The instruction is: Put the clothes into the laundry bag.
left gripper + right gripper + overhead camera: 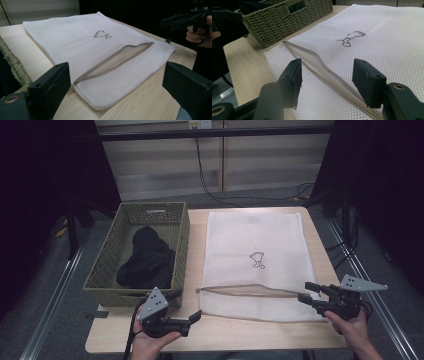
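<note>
A white mesh laundry bag (255, 245) lies flat on the wooden table, a small dark logo at its middle. Its beige zip (245, 291) runs along the near end and gapes open (115, 61). My left gripper (186, 305) hovers at the near left, beside the bag's left corner, jaws wide apart with nothing between them (117, 75). My right gripper (305, 291) sits at the bag's near right corner, open, its jaws straddling the zip line (327, 72) just above the mesh. A black garment (147, 257) lies in the woven basket (107, 250).
The olive woven basket (287, 20) stands left of the bag, close to its edge. The table's front edge (215, 347) runs just below both hands. Dark curtains and metal rails flank the table, and cables hang behind it.
</note>
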### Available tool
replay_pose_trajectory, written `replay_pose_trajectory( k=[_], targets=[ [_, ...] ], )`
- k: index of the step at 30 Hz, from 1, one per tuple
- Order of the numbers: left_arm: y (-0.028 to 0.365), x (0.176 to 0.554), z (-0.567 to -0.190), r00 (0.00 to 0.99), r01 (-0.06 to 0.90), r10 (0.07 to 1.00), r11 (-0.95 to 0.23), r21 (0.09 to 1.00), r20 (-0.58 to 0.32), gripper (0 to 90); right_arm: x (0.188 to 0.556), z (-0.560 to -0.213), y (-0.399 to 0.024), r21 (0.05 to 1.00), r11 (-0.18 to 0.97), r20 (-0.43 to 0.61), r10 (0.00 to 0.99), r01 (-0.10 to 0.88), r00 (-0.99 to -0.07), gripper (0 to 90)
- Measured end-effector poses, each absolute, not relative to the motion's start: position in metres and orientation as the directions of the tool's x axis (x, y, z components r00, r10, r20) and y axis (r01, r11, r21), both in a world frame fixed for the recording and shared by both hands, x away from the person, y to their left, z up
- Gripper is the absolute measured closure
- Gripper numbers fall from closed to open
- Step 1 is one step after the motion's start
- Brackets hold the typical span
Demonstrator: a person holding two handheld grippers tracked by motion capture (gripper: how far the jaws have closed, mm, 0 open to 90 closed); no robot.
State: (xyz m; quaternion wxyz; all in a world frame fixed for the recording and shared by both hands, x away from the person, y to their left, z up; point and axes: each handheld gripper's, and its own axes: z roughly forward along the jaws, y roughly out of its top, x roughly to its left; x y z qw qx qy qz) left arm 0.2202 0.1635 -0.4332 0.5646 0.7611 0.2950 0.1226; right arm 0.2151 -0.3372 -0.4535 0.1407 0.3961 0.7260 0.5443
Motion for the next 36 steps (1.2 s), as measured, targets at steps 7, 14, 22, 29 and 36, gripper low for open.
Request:
replay_pose_trajectory(
  k=[7, 14, 22, 29, 36],
  targets=[
    [0.165, 0.214, -0.428, 0.798, 0.291, 0.588, -0.187, 0.938, -0.131, 8.0, 0.217, -0.454, -0.336, 0.892, 0.097, 0.244, 0.720, 0.442, -0.650, 38.0],
    [0.167, 0.216, -0.429, 0.773, 0.307, 0.620, -0.178, 0.935, -0.135, 7.9, 0.219, -0.453, -0.337, 0.899, 0.080, 0.250, 0.711, 0.430, -0.657, 35.9],
    [0.168, 0.214, -0.428, 0.775, 0.296, 0.619, -0.186, 0.937, -0.122, 8.0, 0.220, -0.451, -0.331, 0.899, 0.102, 0.237, 0.705, 0.426, -0.669, 33.2],
    [0.168, 0.211, -0.428, 0.787, 0.284, 0.608, -0.201, 0.937, -0.108, 7.9, 0.224, -0.441, -0.317, 0.908, 0.124, 0.208, 0.696, 0.400, -0.688, 28.4],
    [0.168, 0.212, -0.428, 0.785, 0.278, 0.614, -0.228, 0.933, -0.084, 7.9, 0.239, -0.436, -0.302, 0.913, 0.145, 0.182, 0.691, 0.381, -0.700, 28.1]
  ],
)
